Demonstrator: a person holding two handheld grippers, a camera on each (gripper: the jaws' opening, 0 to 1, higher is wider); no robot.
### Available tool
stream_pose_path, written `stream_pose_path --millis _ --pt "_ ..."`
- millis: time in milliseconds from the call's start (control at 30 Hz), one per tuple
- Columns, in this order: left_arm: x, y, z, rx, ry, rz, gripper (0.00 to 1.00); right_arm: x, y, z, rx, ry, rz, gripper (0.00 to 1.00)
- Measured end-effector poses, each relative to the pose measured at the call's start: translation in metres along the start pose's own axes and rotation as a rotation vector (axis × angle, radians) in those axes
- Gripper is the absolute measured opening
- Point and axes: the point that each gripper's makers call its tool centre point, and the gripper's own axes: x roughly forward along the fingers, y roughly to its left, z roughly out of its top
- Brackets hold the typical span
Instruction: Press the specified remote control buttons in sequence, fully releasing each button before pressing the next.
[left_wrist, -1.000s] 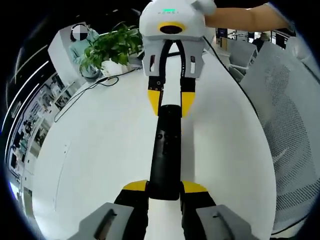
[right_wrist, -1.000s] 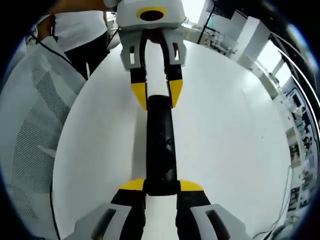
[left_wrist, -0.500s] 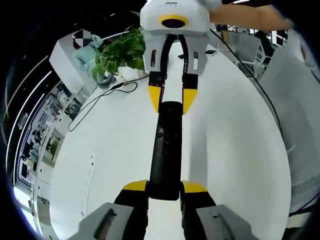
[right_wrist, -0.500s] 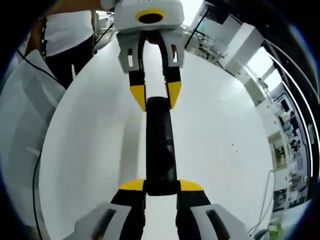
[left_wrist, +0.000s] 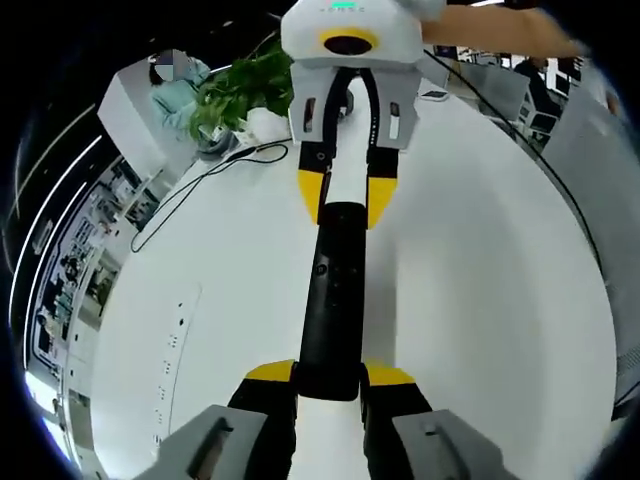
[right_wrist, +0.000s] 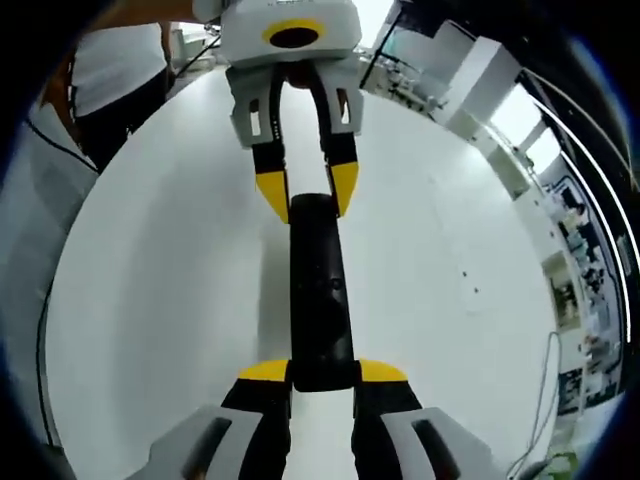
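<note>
Remote control (left_wrist: 333, 300) runs up the centre of both views, held at its two ends over the white table (left_wrist: 200, 290). Left gripper (left_wrist: 330, 373) is clenched on the near end at lower centre of the left gripper view; right gripper (right_wrist: 311, 371) likewise clenched on its end at lower centre of the right gripper view. Judged step: holding the remote, no button being pressed. Next move would need one gripper to let go and come down on the first button.
</note>
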Motion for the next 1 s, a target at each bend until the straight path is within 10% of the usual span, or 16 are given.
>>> stream_pose_path --millis 1000 --pt "0.027 0.006 -0.019 -0.027 0.054 -0.075 0.23 0.038 -0.004 -0.013 0.033 -0.037 0.088 0.20"
